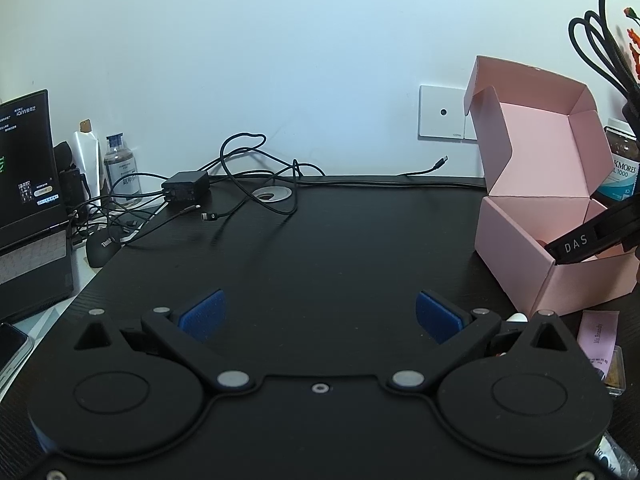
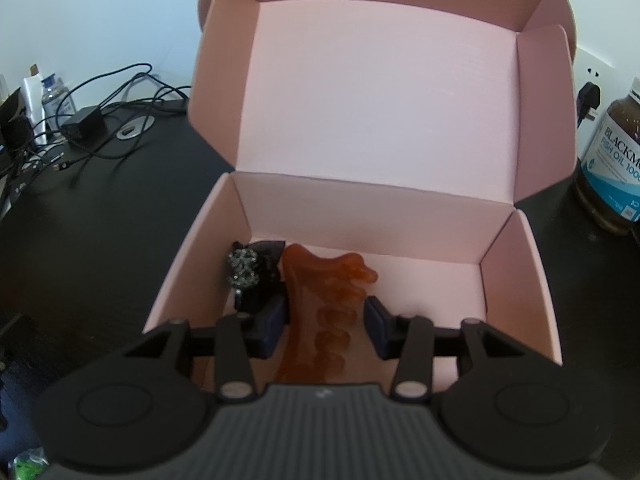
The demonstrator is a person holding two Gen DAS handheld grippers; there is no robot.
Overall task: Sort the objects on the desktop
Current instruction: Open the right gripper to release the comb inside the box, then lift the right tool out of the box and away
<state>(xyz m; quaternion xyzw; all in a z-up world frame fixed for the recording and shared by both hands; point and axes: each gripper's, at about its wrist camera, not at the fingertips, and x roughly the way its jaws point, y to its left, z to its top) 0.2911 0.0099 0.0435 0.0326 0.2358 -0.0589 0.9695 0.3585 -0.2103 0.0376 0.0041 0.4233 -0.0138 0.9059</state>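
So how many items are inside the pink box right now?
2. An amber comb lies on the pink box floor between the open jaws of the right gripper; a black sparkly hair clip sits in the near-left corner. The gripper body may hide more.

- Pink cardboard box (image 2: pixel 400 216): open, lid upright, near the desk's back right corner.
- Amber comb-like piece (image 2: pixel 316 312): flat on the box floor, toward its front left.
- Black sparkly hair accessory (image 2: pixel 250 276): in the box's front-left corner, beside the amber piece.
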